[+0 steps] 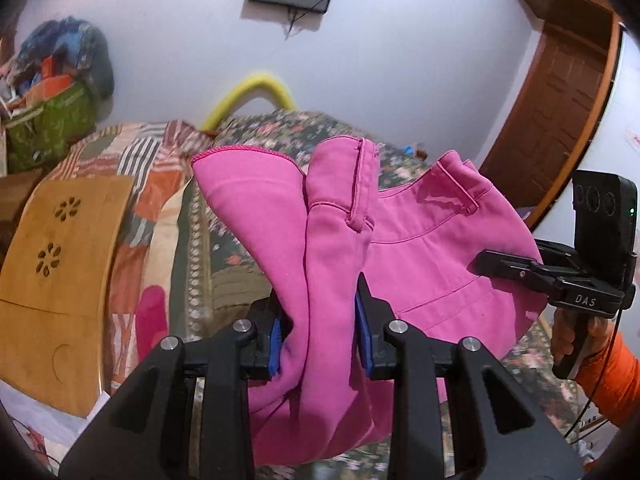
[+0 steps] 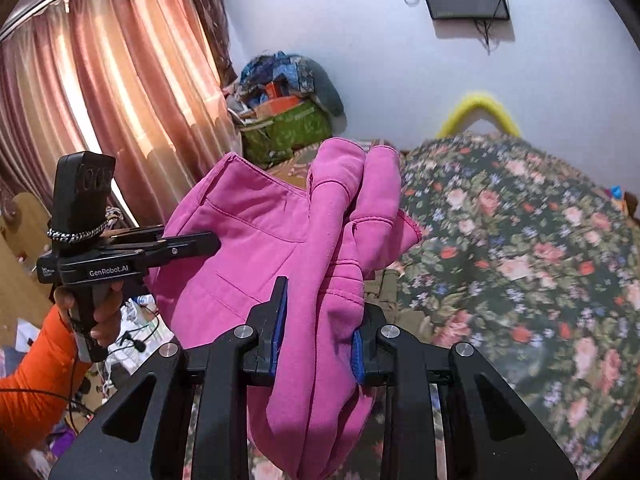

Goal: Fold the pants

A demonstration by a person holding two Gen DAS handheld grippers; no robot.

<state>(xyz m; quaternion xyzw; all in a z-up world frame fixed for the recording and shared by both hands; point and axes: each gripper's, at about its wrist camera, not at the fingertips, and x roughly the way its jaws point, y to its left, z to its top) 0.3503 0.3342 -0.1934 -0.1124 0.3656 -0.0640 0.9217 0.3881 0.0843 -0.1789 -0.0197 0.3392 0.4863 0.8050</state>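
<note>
Bright pink pants point(image 1: 420, 248) hang in the air above the bed, stretched between both grippers. My left gripper point(image 1: 320, 320) is shut on a bunched fold of the pink cloth, which spills down between its blue pads point(image 1: 365, 334). My right gripper point(image 2: 320, 320) is shut on another bunch of the pants point(image 2: 256, 236), with the waistband and a belt loop showing above. In the left wrist view the right gripper point(image 1: 500, 266) bites the pants from the right, held by a hand in an orange sleeve point(image 1: 612, 372). The right wrist view shows the left gripper point(image 2: 200, 246) at the cloth's left edge.
A bed with a dark floral cover point(image 2: 520, 260) lies below and to the right. A patchwork quilt point(image 1: 160, 168) and a wooden board point(image 1: 56, 272) lie at the left. A heap of clothes on a green bag point(image 2: 288, 120) stands by pink curtains point(image 2: 120, 100). A wooden door point(image 1: 560, 92) is at the right.
</note>
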